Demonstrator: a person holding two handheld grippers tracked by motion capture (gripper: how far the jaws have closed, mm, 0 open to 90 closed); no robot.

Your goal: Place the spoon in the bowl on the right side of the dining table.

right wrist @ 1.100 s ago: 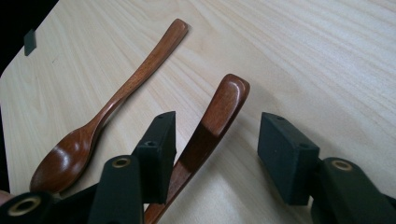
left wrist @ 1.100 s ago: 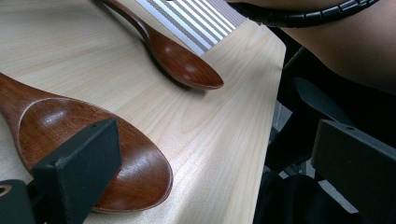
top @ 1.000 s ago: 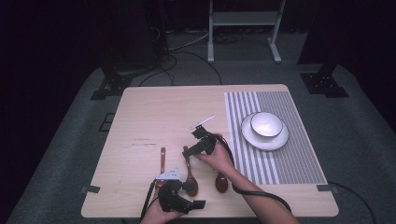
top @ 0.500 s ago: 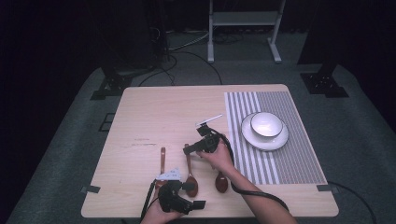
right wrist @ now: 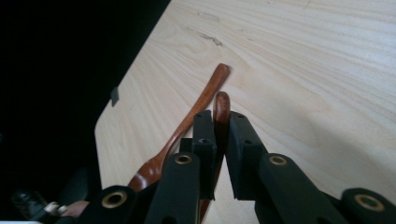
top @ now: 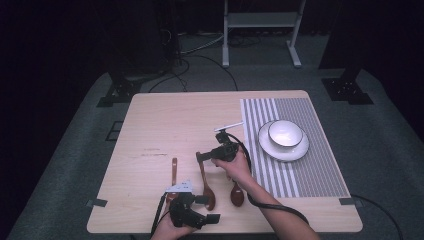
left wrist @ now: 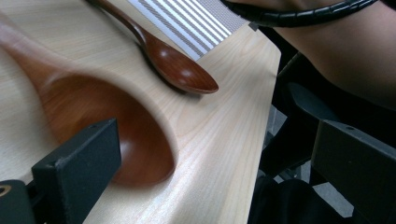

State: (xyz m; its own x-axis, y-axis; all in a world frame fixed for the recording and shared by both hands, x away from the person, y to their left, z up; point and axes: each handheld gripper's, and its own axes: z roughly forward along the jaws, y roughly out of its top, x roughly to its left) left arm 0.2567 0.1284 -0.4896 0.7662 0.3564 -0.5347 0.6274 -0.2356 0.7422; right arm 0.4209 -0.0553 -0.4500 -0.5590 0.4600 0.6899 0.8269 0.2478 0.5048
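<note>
Right gripper (top: 204, 156): jaws have just been closing, now clamped on handle tip of middle spoon (top: 206, 185), which lies on counter (top: 165, 120) left of striped mat (top: 300, 165). Left gripper (top: 207, 210): jaws open, beside that spoon's bowl.

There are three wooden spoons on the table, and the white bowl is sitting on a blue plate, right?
Not quite: the plate under the white bowl is white, not blue, as the high view shows. The three wooden spoons do lie on the table.
</note>
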